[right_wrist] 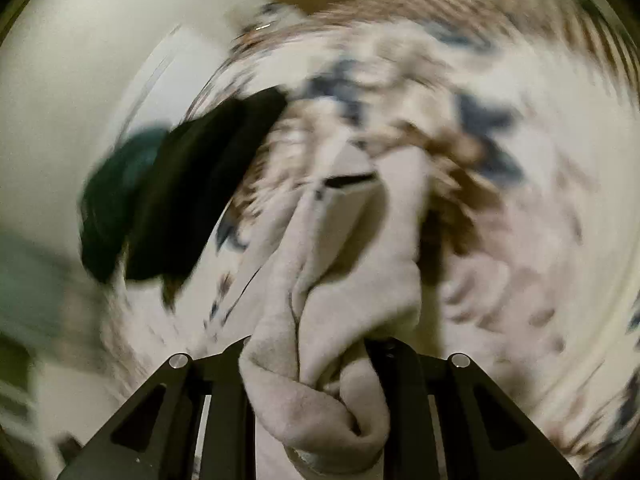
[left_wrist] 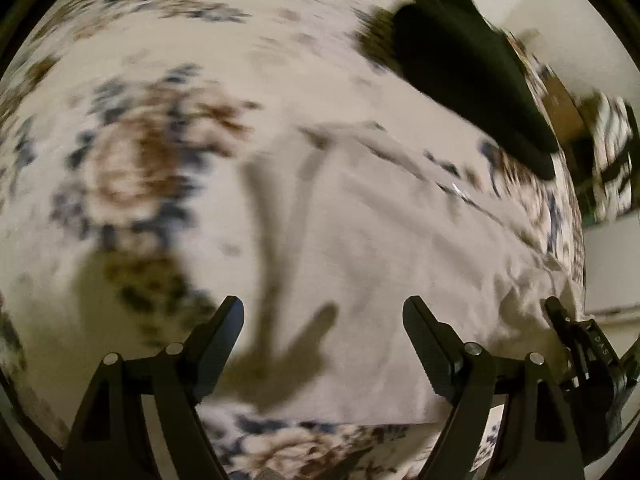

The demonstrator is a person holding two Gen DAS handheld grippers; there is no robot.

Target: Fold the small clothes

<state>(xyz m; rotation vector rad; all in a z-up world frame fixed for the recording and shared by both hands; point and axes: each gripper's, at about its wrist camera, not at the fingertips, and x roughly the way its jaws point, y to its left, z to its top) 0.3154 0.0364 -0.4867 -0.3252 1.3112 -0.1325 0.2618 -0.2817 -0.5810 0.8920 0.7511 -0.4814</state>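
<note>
A pale grey-white garment (left_wrist: 380,248) lies spread on a flower-patterned bedsheet (left_wrist: 132,168). My left gripper (left_wrist: 323,312) is open and empty, hovering above the garment's near edge. My right gripper (right_wrist: 308,350) is shut on a bunched edge of the same pale garment (right_wrist: 344,264), which rises in folds from the sheet up to the jaws. The right gripper also shows at the left wrist view's right edge (left_wrist: 576,340), at the garment's crumpled corner. Both views are blurred by motion.
A dark black folded garment (left_wrist: 472,76) lies on the sheet beyond the pale one; it also shows in the right wrist view (right_wrist: 200,188), with a dark green item (right_wrist: 116,200) beside it. The bed's edge and a pale wall (right_wrist: 80,60) are at the left.
</note>
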